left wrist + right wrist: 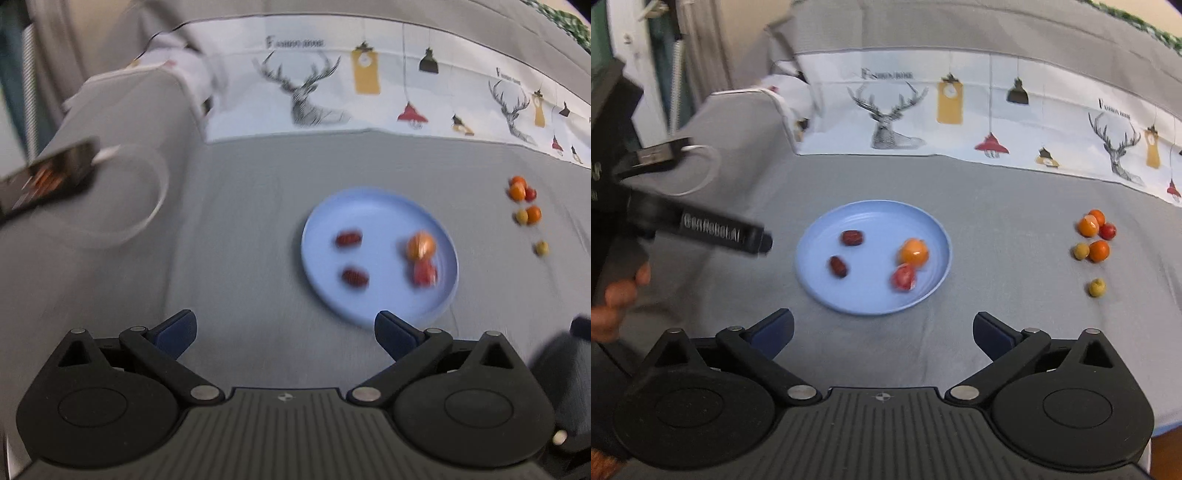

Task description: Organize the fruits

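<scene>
A blue plate (849,295) (332,295) lies on the grey cloth. It holds two dark red dates (852,237) (837,266), an orange fruit (914,252) and a red tomato (903,277). The same fruits show blurred in the left wrist view: a date (348,239), the orange fruit (421,245), the tomato (424,274). A loose cluster of small orange, red and yellow-green fruits (1094,236) (523,199) lies on the cloth to the right, with one yellow-green fruit (1097,287) apart. My left gripper (284,330) and right gripper (882,332) are both open, empty, held above the cloth short of the plate.
The left hand-held gripper body (713,232) and the hand on it (617,295) show at the left of the right wrist view. A phone with a white cable (48,177) sits at far left. A printed deer cloth (897,122) covers the back.
</scene>
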`<state>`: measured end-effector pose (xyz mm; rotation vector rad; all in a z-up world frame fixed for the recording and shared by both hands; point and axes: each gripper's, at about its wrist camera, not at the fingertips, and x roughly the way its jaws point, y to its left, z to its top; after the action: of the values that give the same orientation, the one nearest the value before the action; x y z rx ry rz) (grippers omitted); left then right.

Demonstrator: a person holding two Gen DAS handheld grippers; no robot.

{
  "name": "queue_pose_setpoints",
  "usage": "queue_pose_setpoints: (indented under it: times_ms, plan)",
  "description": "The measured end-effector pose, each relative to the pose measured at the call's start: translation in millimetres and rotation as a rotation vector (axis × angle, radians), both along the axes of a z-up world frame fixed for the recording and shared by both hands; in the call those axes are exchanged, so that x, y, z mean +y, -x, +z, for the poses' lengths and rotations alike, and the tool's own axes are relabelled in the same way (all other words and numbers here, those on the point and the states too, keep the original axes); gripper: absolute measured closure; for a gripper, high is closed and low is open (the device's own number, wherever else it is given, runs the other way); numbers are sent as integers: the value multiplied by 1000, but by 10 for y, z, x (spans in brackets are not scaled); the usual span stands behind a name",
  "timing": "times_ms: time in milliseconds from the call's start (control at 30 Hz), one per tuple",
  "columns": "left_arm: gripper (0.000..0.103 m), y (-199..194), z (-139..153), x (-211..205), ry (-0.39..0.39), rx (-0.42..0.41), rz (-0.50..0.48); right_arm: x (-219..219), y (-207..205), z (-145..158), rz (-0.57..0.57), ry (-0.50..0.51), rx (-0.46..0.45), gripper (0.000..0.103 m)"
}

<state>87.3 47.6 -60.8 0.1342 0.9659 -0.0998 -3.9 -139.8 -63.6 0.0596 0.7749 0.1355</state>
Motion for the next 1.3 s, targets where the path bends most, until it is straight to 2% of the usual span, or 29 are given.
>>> queue_pose_setpoints:
  times_ms: [133, 200, 467, 667, 933, 1300]
  plan:
    - [0, 411, 116, 51, -2, -11, -7, 183, 368, 204, 51, 73, -105, 1]
    - [0, 570, 208, 45, -4, -42, -20, 232, 503, 305, 60, 87, -152, 1]
    - [0, 984, 583, 65, 35, -151, -11, 229, 897, 573, 45, 100, -250, 1]
    - [0, 1173, 718, 109, 49, -194, 7, 290, 1128, 698, 56, 121, -308, 1]
    - [0, 1274, 817, 148, 64, -224, 14, 279, 1254, 760, 47, 131, -338, 1]
    - [0, 1270, 810, 168, 65, -226, 13, 308, 1249, 753, 44, 127, -331, 1]
